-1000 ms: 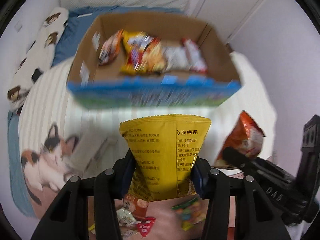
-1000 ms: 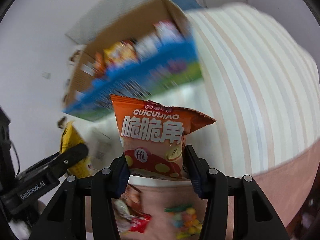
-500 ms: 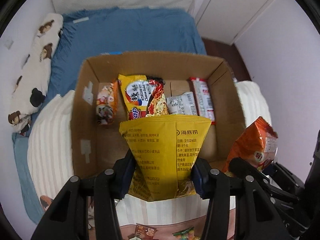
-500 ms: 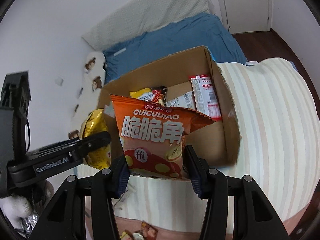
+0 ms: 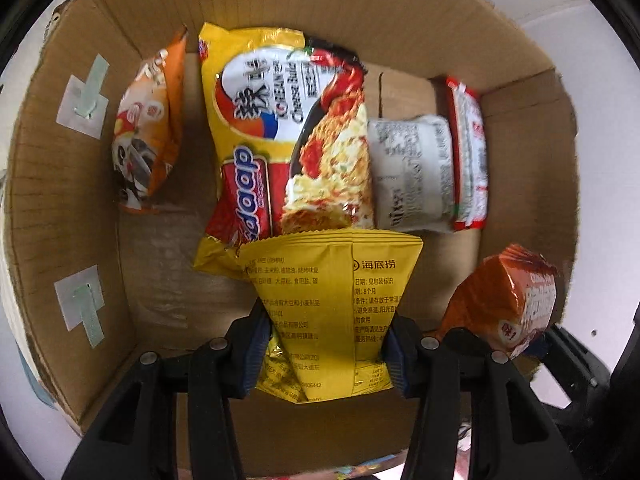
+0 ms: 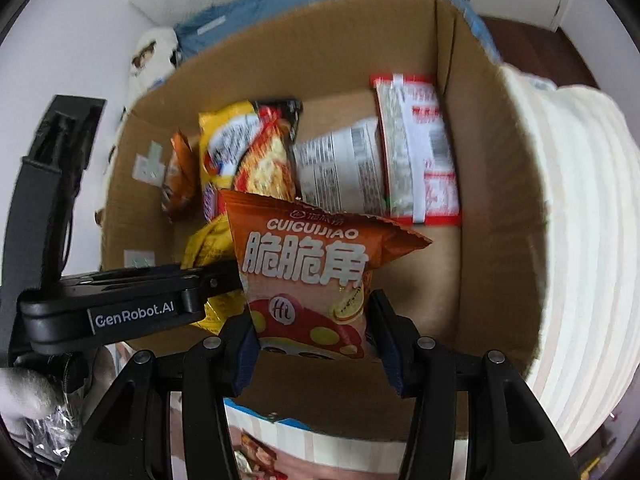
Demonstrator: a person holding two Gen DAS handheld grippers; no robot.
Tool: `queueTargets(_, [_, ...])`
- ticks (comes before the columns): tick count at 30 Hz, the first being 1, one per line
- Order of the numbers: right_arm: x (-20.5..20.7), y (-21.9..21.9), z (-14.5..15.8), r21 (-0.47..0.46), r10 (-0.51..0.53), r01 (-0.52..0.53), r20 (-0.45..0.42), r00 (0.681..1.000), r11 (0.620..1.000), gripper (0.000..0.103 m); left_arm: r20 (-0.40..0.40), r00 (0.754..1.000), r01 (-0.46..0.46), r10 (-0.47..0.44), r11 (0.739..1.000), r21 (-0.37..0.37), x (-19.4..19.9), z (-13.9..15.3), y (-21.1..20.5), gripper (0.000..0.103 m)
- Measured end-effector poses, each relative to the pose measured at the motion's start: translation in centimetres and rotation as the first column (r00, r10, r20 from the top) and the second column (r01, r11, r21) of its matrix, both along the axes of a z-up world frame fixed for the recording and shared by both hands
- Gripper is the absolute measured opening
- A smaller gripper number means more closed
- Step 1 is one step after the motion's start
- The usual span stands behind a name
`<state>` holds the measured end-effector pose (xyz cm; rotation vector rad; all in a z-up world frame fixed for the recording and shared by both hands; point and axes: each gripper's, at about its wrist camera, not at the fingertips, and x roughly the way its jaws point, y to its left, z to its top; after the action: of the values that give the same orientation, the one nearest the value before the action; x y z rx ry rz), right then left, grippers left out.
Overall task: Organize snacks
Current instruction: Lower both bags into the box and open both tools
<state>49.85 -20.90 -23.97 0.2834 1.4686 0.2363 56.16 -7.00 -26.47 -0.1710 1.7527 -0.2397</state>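
My left gripper [image 5: 326, 344] is shut on a yellow snack bag [image 5: 328, 304] and holds it inside the open cardboard box [image 5: 56, 200], above the near floor. My right gripper [image 6: 314, 346] is shut on an orange snack bag [image 6: 308, 276], held over the box [image 6: 492, 208] near its front right. The orange bag also shows in the left wrist view [image 5: 504, 300]. The yellow bag [image 6: 208, 252] and left gripper [image 6: 132, 304] show in the right wrist view. In the box lie a yellow noodle pack [image 5: 288, 136], a small orange bag [image 5: 148, 128], a white pack [image 5: 412, 176] and a red-edged pack [image 5: 470, 156].
The box stands on a cream striped cover [image 6: 588, 240]. A blue bedspread [image 6: 248, 4] and a white pillow lie behind it. Loose snacks [image 6: 252, 452] lie on a pink surface below the box's front wall.
Both grippers have moved forward and down with their bags, from in front of the box to inside its opening. The box now fills both views.
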Motion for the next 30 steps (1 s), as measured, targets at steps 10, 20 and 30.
queueTargets(10, [0.6,1.3,-1.4,-0.077,0.065,-0.071,-0.083,0.994,0.994,0.093,0.055,0.998,-0.031,0.029,0.999,0.026,-0.6,0.5,0.6,0.094])
queueTargets(20, [0.0,1.4,0.5,-0.105,0.042,-0.045,-0.038,0.998,0.993,0.097,0.165,0.986,-0.028,0.015,0.997,0.072,-2.9,4.3,0.2,0.095])
queueTargets(30, [-3.6,0.5,5.5,-0.132,-0.025,0.042,0.126,0.992,0.990,0.097,0.364,0.930,-0.081,0.056,0.995,0.053,-5.8,10.1,2.7,0.095])
